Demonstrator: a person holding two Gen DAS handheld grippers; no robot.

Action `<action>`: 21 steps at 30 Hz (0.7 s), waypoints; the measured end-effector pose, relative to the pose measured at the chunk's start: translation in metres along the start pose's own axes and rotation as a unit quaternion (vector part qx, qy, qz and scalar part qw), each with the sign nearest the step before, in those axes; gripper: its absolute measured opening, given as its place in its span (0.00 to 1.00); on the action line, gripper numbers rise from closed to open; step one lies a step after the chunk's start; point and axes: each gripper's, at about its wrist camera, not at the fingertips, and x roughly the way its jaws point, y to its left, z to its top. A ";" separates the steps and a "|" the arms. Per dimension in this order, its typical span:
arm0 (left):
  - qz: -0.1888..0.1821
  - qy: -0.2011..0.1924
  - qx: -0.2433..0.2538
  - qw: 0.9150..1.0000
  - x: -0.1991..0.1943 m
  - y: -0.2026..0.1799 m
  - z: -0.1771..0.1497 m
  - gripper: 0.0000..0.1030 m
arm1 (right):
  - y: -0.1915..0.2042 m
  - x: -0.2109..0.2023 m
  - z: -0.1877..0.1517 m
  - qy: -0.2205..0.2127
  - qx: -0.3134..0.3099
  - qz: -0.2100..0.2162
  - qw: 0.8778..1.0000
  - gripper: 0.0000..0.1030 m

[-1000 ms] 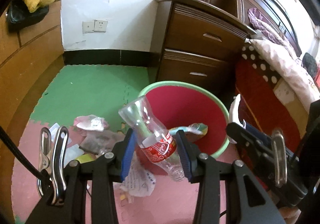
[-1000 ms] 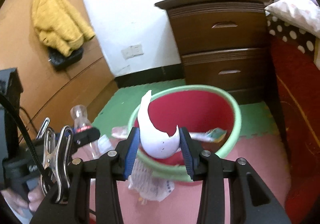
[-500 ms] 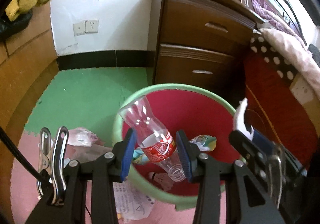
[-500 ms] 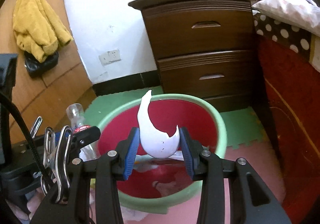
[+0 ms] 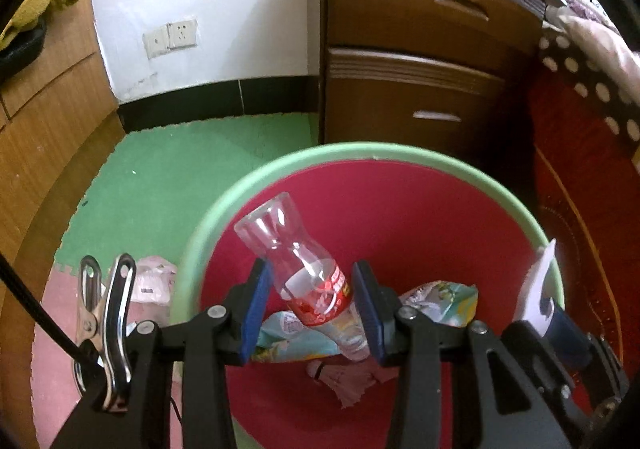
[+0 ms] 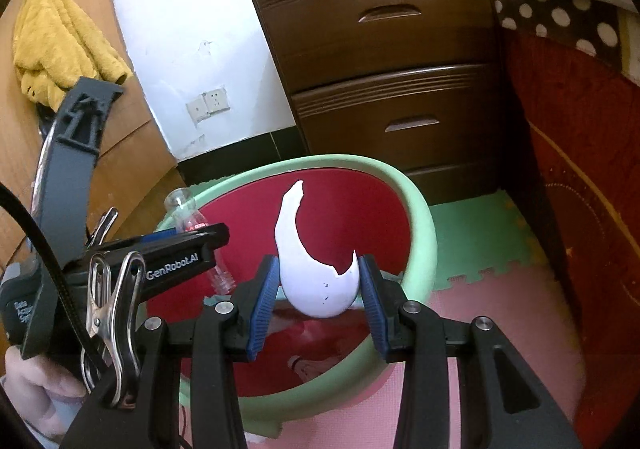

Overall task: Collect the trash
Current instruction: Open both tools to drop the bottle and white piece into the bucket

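My left gripper is shut on a clear plastic bottle with a red label, held over the red inside of a green-rimmed basin. My right gripper is shut on a broken white shell-shaped piece, also above the basin. From the right wrist view the left gripper shows at the left with the bottle. The white piece shows at the right edge of the left wrist view. Colourful wrappers and crumpled paper lie in the basin.
A dark wooden drawer cabinet stands just behind the basin, with a bed to its right. Crumpled plastic bags lie on the pink and green foam mat left of the basin. A person's hand holds the left gripper.
Both grippers have come forward and down over the basin with their loads still held. The floor litter has slid out of the left wrist view.
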 end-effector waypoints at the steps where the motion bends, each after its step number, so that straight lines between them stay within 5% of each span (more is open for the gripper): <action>1: 0.001 0.004 0.002 1.000 0.002 -0.001 0.000 0.43 | -0.001 0.000 -0.001 -0.002 0.000 0.003 1.000 0.40; 21: 0.017 0.006 0.003 1.000 0.000 0.003 -0.012 0.46 | 0.001 0.002 -0.006 -0.004 0.001 0.020 1.000 0.40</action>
